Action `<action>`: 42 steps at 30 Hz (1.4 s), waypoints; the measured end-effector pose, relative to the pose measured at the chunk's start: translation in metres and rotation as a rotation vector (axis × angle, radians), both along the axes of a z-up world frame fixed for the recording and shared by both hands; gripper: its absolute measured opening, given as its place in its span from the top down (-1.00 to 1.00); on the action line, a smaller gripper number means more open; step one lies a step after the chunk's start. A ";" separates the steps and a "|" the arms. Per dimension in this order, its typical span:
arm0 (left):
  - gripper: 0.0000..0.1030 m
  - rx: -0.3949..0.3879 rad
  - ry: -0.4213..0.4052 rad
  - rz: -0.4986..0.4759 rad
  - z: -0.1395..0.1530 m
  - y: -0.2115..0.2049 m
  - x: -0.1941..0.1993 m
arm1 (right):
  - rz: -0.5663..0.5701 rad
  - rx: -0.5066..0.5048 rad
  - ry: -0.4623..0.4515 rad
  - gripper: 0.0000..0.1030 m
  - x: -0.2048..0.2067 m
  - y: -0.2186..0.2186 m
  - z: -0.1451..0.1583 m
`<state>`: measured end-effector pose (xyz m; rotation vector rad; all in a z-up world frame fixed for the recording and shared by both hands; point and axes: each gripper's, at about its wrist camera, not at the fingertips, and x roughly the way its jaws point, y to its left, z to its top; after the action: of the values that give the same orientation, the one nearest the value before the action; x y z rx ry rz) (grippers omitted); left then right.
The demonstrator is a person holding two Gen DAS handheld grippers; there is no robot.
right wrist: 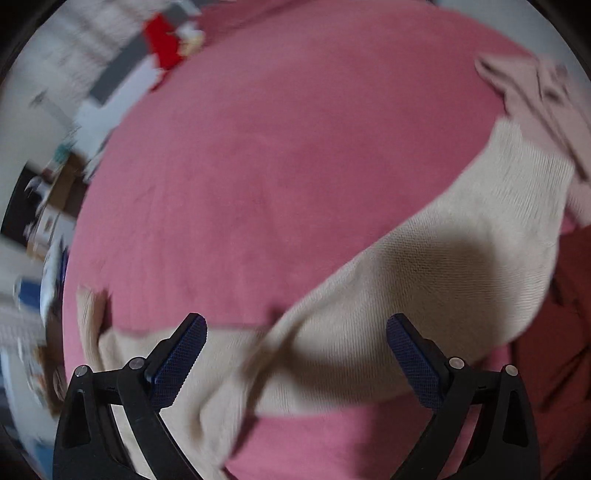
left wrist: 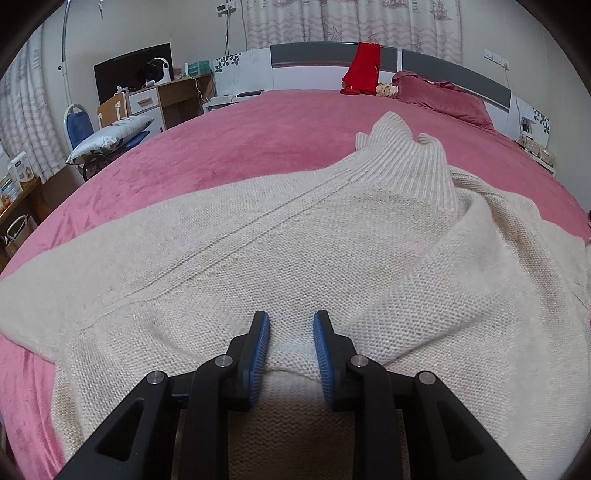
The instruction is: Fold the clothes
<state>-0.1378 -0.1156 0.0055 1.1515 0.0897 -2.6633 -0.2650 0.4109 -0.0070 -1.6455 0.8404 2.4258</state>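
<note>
We see a bedroom in the left wrist view, with a wide bed (left wrist: pixel 221 155) under a pink plush cover as our surface and landmark. Behind the bed runs one grey and white headboard (left wrist: pixel 314 59), and patterned curtains (left wrist: pixel 351 18) hang above it. One red garment (left wrist: pixel 364 68) drapes over the headboard, and one dark pink pillow (left wrist: pixel 443 96) lies on the bed below it. Beside the bed stand one wooden desk (left wrist: pixel 173 96) bearing a dark monitor (left wrist: pixel 125 74), and one blue chair (left wrist: pixel 79 125) holding a cushion. No writing is legible to us anywhere.

One cream knitted sweater (left wrist: pixel 295 236) lies spread on the bed's near part, its ribbed collar pointing toward the headboard. Our left gripper (left wrist: pixel 291 328) pinches a fold of the sweater's knit between its two blue pads.

The right wrist view is heavily blurred. The pink bed (right wrist: pixel 277 166) fills most of it, the red garment (right wrist: pixel 164 42) a smear at the bed's far corner. The cream sweater (right wrist: pixel 424 288) crosses the bed's near edge, and one pale pink garment (right wrist: pixel 535 92) lies just beyond it. Our right gripper (right wrist: pixel 295 328) hangs above the sweater with jaws spread wide, holding nothing.
</note>
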 end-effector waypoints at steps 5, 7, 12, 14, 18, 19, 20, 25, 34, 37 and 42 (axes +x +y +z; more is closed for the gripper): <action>0.51 0.002 0.001 0.002 -0.001 0.000 -0.001 | -0.061 0.129 -0.089 -0.32 -0.012 -0.003 -0.015; 0.51 -0.004 0.000 0.002 -0.001 0.001 -0.002 | -0.034 0.191 -0.082 0.57 -0.010 -0.004 -0.014; 0.51 -0.007 -0.001 0.001 -0.001 0.001 -0.001 | -0.016 0.082 0.025 0.83 0.025 0.020 0.003; 0.51 -0.005 0.000 0.000 -0.001 0.001 -0.001 | -0.031 0.014 0.098 0.84 0.050 0.029 0.020; 0.51 -0.003 0.000 -0.001 0.000 0.000 0.000 | 0.020 -0.012 0.223 0.84 0.116 0.021 0.059; 0.51 -0.001 0.000 -0.001 0.000 0.000 0.000 | 0.043 -0.004 0.244 0.84 0.136 0.014 0.067; 0.51 0.001 0.000 -0.001 0.000 0.000 0.000 | 0.055 -0.001 0.247 0.85 0.157 0.009 0.066; 0.51 0.013 0.004 -0.002 0.002 -0.002 0.002 | 0.079 0.026 0.077 0.83 0.219 -0.009 0.015; 0.51 0.023 0.008 -0.009 0.002 -0.006 0.006 | 0.169 0.443 0.179 -0.69 0.211 -0.046 0.060; 0.51 0.015 0.005 -0.010 0.001 -0.005 0.005 | 0.213 0.528 0.231 -0.69 0.178 -0.059 0.080; 0.50 0.006 0.002 -0.008 0.001 -0.002 0.003 | 0.525 0.724 0.026 -0.69 0.112 -0.106 0.029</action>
<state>-0.1344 -0.1175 0.0063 1.1536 0.0928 -2.6732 -0.1528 0.3046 0.0225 -1.6387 -0.5145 2.5703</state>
